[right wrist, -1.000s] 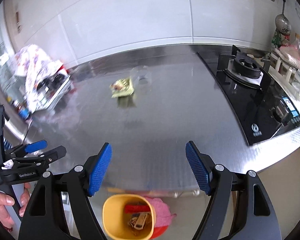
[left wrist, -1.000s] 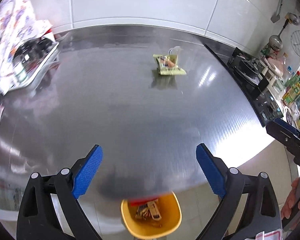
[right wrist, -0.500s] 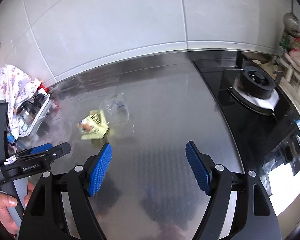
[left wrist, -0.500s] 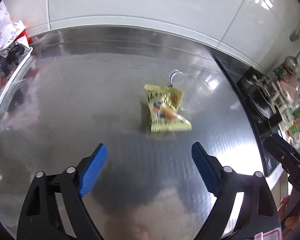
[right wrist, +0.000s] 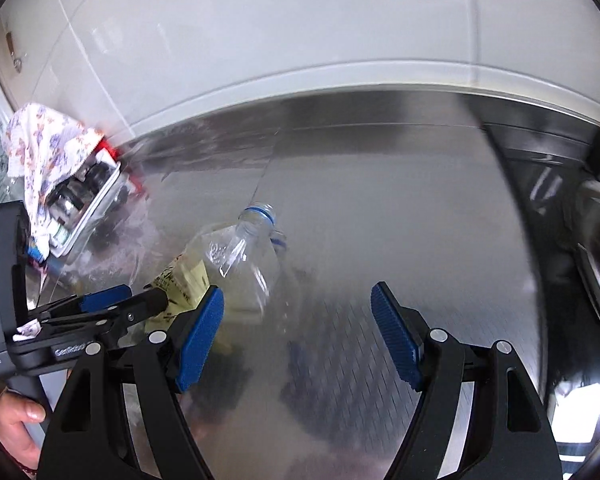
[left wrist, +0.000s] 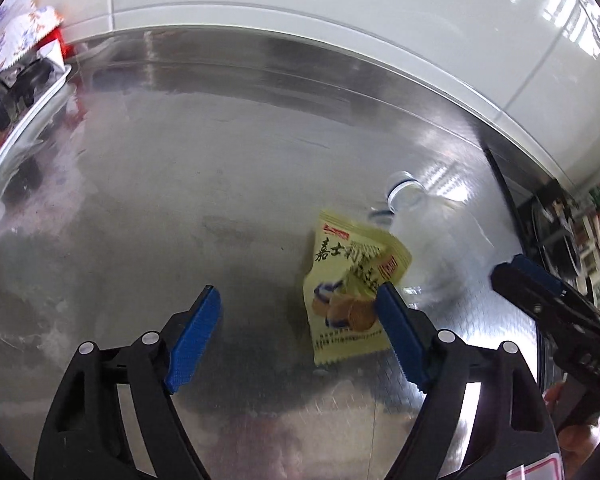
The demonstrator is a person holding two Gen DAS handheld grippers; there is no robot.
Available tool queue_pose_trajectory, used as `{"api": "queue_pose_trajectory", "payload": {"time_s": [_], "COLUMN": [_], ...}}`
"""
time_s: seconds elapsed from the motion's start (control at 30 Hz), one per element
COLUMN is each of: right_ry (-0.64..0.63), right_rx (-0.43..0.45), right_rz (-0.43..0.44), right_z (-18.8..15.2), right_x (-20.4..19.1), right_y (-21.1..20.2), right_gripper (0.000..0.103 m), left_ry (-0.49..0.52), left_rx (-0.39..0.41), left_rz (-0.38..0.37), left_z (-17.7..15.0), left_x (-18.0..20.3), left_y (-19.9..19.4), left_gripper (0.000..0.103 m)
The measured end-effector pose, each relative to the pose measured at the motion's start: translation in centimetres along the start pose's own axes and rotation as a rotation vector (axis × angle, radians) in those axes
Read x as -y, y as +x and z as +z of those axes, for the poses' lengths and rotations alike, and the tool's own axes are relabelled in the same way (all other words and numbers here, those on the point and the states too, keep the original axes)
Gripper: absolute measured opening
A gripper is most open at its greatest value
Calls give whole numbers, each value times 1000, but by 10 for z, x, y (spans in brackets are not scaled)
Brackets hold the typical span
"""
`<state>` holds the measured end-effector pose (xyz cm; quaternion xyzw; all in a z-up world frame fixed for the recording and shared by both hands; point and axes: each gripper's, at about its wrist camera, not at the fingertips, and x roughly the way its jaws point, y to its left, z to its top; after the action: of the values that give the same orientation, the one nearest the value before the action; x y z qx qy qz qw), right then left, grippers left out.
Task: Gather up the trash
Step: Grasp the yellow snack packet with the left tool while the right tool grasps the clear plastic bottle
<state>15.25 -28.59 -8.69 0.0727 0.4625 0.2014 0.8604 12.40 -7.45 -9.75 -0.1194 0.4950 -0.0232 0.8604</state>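
Observation:
A yellow snack wrapper (left wrist: pixel 348 292) lies flat on the steel counter (left wrist: pixel 180 200). Beside it a clear empty plastic bottle (left wrist: pixel 424 236) lies on its side. My left gripper (left wrist: pixel 300 320) hovers low over the counter, its jaws closing. The wrapper sits just inside its right finger (left wrist: pixel 400 332), and no pad presses on it. In the right wrist view the bottle (right wrist: pixel 244 260) and the wrapper (right wrist: pixel 184 276) lie ahead of the left finger of my right gripper (right wrist: pixel 296 336), which is open and empty. The left gripper (right wrist: pixel 148 298) shows there at the left.
A dish rack under a floral cloth (right wrist: pixel 52 160) stands at the counter's far left. A black gas hob (right wrist: pixel 572 208) fills the right end. A white tiled wall (right wrist: pixel 300 20) backs the counter. The right gripper (left wrist: pixel 516 270) reaches in at the right.
Both grippers moved forward and down over the counter to the wrapper and bottle. The yellow bin below the counter edge dropped out of view. The left jaws narrowed.

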Motion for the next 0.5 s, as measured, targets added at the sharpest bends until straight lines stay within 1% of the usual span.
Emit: {"api": "queue_pose_trajectory", "payload": {"time_s": [0.07, 0.1, 0.17, 0.23, 0.27, 0.3, 0.37, 0.43, 0.5], "right_ry": [-32, -36, -44, -49, -50, -48, -39, -44, -41], "right_rx": [-21, -27, -44, -61, -61, -64, -69, -66, -66], "right_rz": [-14, -14, -13, -3, -5, 4, 20, 23, 24], "right_z": [7, 9, 15, 19, 20, 21, 23, 23, 23], "right_x": [0, 1, 5, 9, 10, 12, 17, 18, 21], "right_y": [14, 18, 29, 37, 39, 41, 42, 41, 40], "right_gripper": [75, 72, 64, 38, 31, 18, 6, 2, 2], "left_ry": [-15, -18, -25, -34, -32, -28, -19, -5, 4], "left_rx": [4, 7, 1, 0, 1, 3, 5, 5, 12], "left_rz": [11, 22, 30, 20, 14, 9, -10, -22, -21], "left_z": [5, 7, 11, 13, 15, 15, 16, 17, 18], "left_x": [1, 1, 2, 3, 4, 6, 9, 14, 17], "left_y": [4, 5, 10, 14, 15, 16, 17, 18, 19], "left_gripper": [79, 77, 66, 56, 51, 47, 28, 20, 18]}}
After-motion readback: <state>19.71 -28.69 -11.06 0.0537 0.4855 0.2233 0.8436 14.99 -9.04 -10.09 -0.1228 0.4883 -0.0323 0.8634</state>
